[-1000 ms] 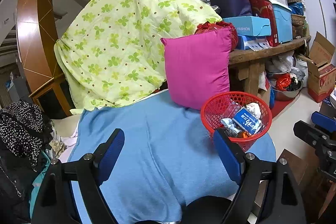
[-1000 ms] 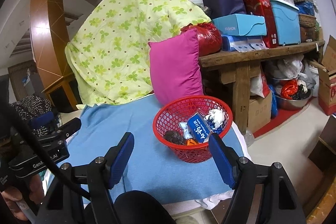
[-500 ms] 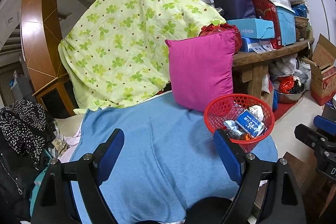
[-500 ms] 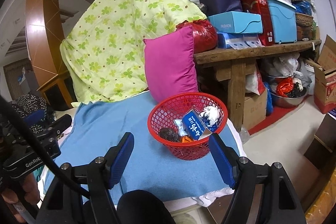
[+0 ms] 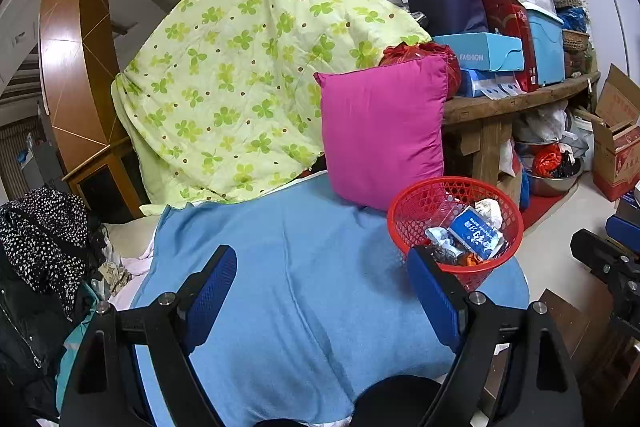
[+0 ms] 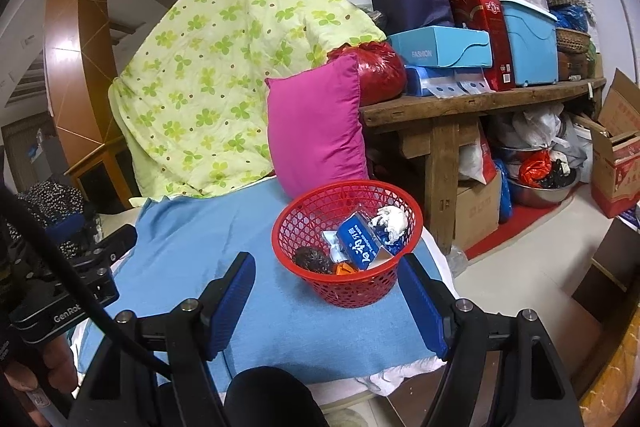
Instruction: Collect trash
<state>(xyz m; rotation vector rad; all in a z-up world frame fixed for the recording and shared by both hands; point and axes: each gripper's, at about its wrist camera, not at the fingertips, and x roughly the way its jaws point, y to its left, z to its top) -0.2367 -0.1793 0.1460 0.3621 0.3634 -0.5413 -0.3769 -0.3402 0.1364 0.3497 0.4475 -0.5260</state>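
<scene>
While one red basket (image 6: 347, 242) is sitting at centre frame on the blue-covered bed (image 6: 208, 247), presumably within easy reach, it is holding about five trash pieces (image 6: 358, 241). Both the left claw (image 5: 322, 297) and right claw (image 6: 326, 307) are hovering apart, gripping nothing.

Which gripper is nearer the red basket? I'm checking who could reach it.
Right. The right gripper sits just before the red basket; the left gripper is off to its left.
</scene>
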